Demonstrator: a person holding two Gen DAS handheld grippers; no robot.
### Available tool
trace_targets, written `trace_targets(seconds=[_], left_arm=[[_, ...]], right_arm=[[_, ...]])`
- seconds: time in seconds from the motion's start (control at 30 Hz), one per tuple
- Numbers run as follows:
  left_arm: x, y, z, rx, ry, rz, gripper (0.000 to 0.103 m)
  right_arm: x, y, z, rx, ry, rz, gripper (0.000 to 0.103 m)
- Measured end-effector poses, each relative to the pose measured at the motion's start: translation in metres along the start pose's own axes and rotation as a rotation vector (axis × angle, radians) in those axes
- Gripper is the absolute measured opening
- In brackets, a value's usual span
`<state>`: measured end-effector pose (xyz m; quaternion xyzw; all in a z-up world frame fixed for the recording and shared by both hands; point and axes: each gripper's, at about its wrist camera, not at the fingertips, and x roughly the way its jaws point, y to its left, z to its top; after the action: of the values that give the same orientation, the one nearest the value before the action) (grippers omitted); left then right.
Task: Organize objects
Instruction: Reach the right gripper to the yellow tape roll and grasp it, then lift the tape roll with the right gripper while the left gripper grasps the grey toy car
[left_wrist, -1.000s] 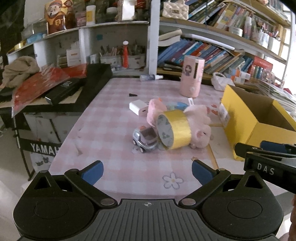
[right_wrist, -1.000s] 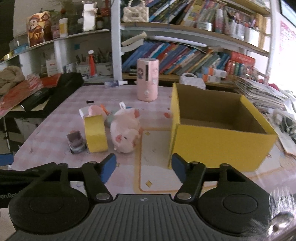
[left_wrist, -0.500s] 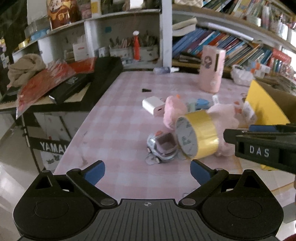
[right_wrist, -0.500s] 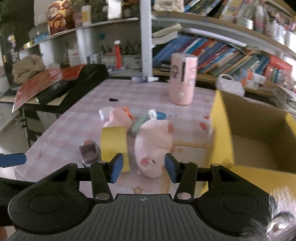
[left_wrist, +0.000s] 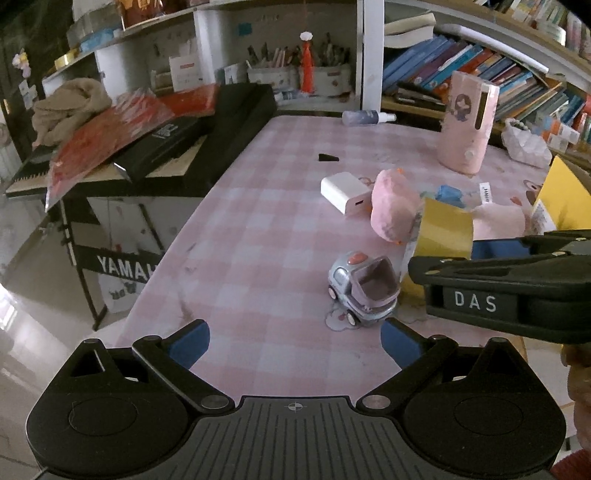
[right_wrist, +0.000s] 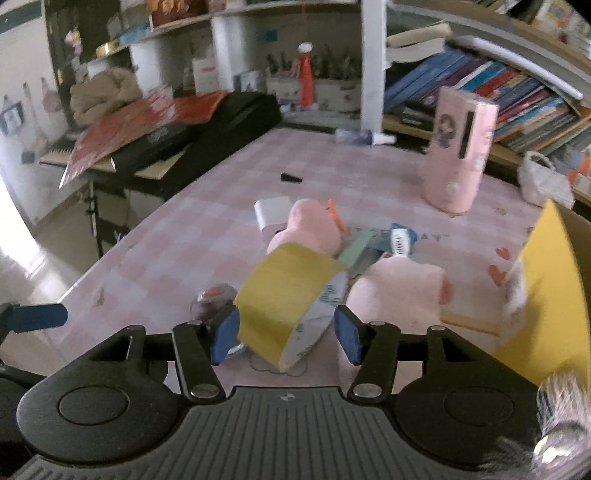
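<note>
The sorting has barely begun, judging by the bench (left_wrist: 258, 236): the tape (right_wrist: 291, 295), toy car (left_wrist: 364, 291), two plush toys, charger (left_wrist: 343, 194) and some small items lie in a cluster, while what shows of the yellow box (right_wrist: 546, 295) looks bare, though most of its inside is out of view.

The right gripper (right_wrist: 282, 334) has its fingers apart, one on each side of the tape roll, which stands on edge near the bench's front; neither pad clearly touches it, so the grasp is not yet made. The left gripper (left_wrist: 295, 339) hangs wide apart and empty above the bench edge, just short of the car.

The car sits just left of the tape and a plush pig (right_wrist: 399, 291) just right of it, so closing could nudge either. A pink bottle (left_wrist: 467, 122) stands well behind, clear of the way.
</note>
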<state>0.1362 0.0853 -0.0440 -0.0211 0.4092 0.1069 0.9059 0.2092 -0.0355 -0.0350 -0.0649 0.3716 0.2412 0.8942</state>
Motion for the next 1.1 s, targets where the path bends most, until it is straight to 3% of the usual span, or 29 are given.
trace_targets(seconds=[0.13,0.23,0.27,0.33,0.47,0.5,0.57,0.7,0.8,0.93,1.03,1.1], left_arm=[[0.006,-0.001,0.003,-0.003,0.017,0.003,0.100],[0.010,-0.001,0.006,-0.007,0.021,0.004,0.100],[0.011,-0.002,0.007,-0.007,0.021,0.003,0.100],[0.014,-0.003,0.009,-0.007,0.019,-0.001,0.099],[0.020,-0.009,0.017,-0.011,0.016,-0.029,0.099],[0.022,-0.011,0.019,-0.017,0.015,-0.042,0.099],[0.028,-0.015,0.023,-0.027,0.013,-0.074,0.099],[0.044,-0.027,0.030,-0.035,0.037,-0.112,0.090],[0.060,-0.034,0.032,-0.034,0.073,-0.103,0.079],[0.078,-0.038,0.031,-0.045,0.132,-0.083,0.073],[0.078,-0.045,0.031,0.006,0.113,-0.052,0.055],[0.077,-0.043,0.031,0.006,0.108,-0.064,0.051]], right_arm=[[0.010,-0.004,0.007,0.009,0.013,0.032,0.062],[0.018,-0.008,0.013,0.039,0.015,0.072,0.062],[0.020,-0.010,0.015,0.052,0.016,0.090,0.059],[0.024,-0.015,0.018,0.077,0.013,0.140,0.039],[0.013,-0.024,0.028,0.109,-0.076,0.253,0.028],[0.007,-0.027,0.032,0.116,-0.109,0.285,0.020],[-0.005,-0.032,0.038,0.119,-0.173,0.307,0.014],[-0.027,-0.042,0.048,0.082,-0.303,0.295,0.009],[-0.034,-0.050,0.050,0.061,-0.342,0.249,0.009],[-0.035,-0.057,0.044,0.034,-0.319,0.193,0.009],[-0.035,-0.059,0.037,0.028,-0.292,0.171,0.009],[-0.037,-0.060,0.033,0.020,-0.280,0.160,0.009]])
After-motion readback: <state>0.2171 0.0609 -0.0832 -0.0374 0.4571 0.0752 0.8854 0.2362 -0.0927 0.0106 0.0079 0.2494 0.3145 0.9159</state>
